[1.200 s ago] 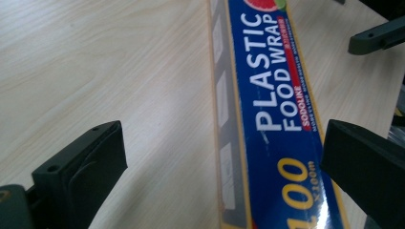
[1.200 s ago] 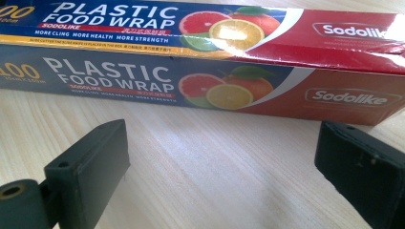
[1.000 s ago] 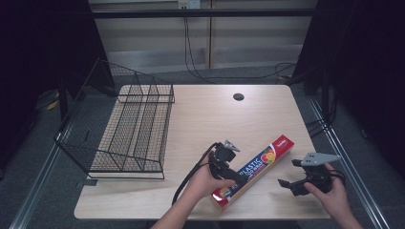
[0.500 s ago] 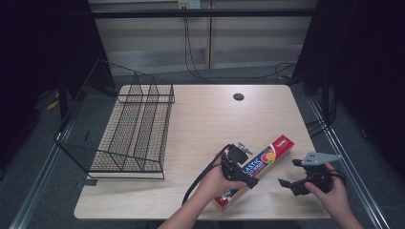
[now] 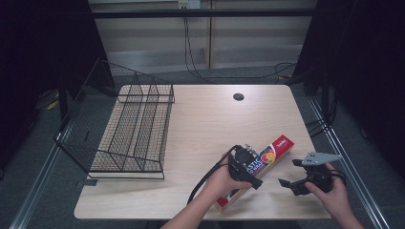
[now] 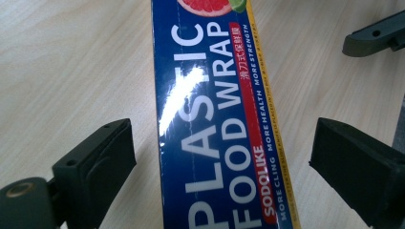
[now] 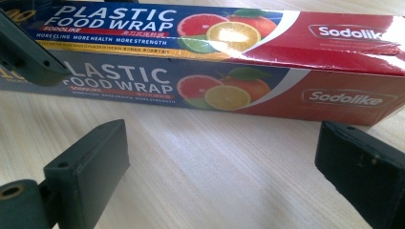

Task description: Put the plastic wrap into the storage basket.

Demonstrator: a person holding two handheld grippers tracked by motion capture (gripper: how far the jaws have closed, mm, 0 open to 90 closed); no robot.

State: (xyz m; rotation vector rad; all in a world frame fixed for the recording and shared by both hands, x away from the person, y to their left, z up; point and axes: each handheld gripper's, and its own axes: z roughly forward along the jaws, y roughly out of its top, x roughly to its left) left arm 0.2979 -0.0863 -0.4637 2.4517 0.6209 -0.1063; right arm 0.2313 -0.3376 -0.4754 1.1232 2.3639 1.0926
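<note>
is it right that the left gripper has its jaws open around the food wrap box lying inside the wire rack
Not quite. The left gripper does straddle the food wrap box with open jaws, but the box lies on the table, to the right of the wire rack, as the high view shows.

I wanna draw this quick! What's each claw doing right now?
Left gripper: open, jaws just been closing around the plastic food wrap box, gaps on both sides.
Right gripper: open, holding nothing, beside the box.

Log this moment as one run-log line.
left gripper: open, closing astride blue-and-red cardboard plastic wrap box, pads clear | right gripper: open, beside box | black wire rack: untouched
</note>
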